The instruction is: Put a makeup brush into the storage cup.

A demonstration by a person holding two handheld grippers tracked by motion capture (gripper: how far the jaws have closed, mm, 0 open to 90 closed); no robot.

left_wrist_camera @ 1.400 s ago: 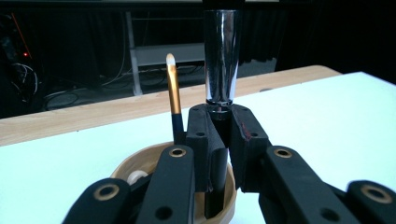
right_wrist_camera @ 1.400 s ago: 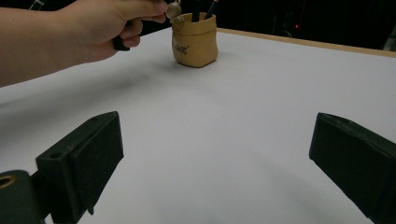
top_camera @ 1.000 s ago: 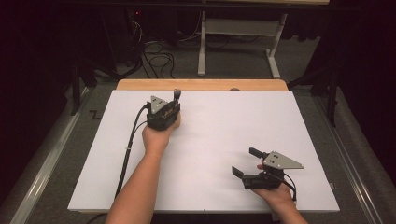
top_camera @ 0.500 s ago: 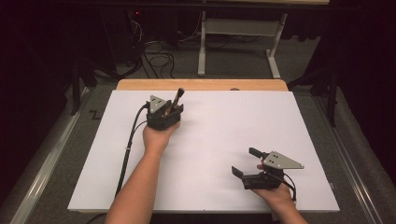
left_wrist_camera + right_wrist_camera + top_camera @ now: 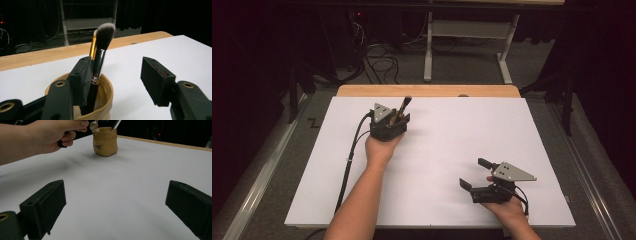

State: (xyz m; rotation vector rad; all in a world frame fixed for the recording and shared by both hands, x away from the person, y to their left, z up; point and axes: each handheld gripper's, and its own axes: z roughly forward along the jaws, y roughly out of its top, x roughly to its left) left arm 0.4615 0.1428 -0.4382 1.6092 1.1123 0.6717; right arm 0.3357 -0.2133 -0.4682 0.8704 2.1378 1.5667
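Left gripper (image 5: 117, 82) jaws just opened off the brush (image 5: 98, 62), now standing in the pouch (image 5: 106, 97); right gripper (image 5: 112, 212) wide, idle. Release step; next, lift clear.

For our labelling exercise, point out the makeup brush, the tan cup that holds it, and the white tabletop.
makeup brush (image 5: 100, 63), left gripper view, on its silver ferrule.
tan cup (image 5: 105, 143), right gripper view, on its outer wall.
white tabletop (image 5: 452, 135), high view, on a bare middle stretch.
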